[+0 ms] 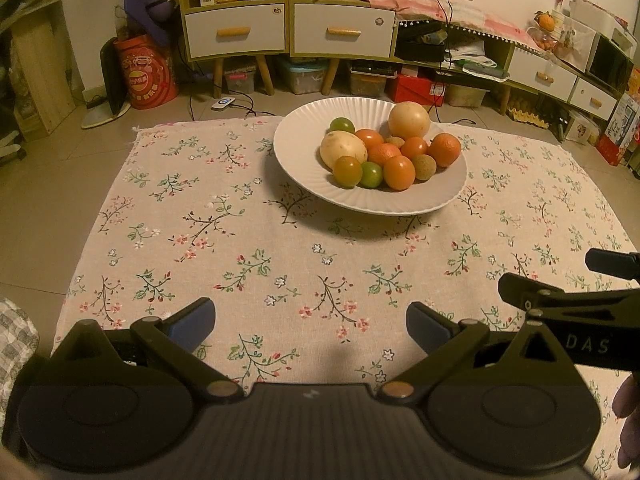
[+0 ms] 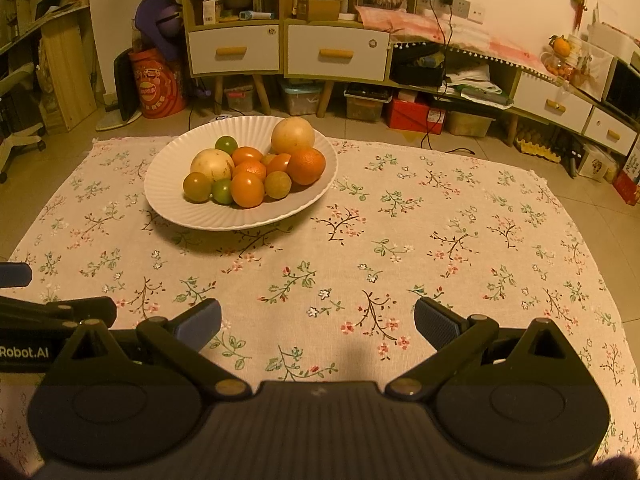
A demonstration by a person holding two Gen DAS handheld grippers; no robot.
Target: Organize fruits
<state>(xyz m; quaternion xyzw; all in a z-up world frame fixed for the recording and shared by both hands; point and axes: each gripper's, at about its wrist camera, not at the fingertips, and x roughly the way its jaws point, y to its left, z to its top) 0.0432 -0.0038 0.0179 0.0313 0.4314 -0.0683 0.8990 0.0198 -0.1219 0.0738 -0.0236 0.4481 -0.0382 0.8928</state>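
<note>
A white ribbed plate [image 1: 304, 152] [image 2: 168, 196] sits at the far side of the floral cloth. It holds several fruits: two pale round fruits [image 1: 409, 120] [image 2: 293, 135], an orange [image 1: 445, 149] [image 2: 306, 165], orange tomatoes [image 1: 399, 172] [image 2: 247, 189] and small green ones [image 1: 370, 175] [image 2: 222, 191]. My left gripper [image 1: 310, 322] is open and empty, low over the near cloth. My right gripper [image 2: 318, 320] is open and empty, beside the left one. The right gripper's side shows in the left wrist view [image 1: 568, 300], and the left gripper's side in the right wrist view [image 2: 52, 312].
The floral cloth [image 1: 248, 248] [image 2: 440, 240] lies on a tiled floor. Behind it stand drawer cabinets [image 1: 288, 28] [image 2: 288, 48], storage boxes, a red drum [image 1: 146, 74] and cables on the floor.
</note>
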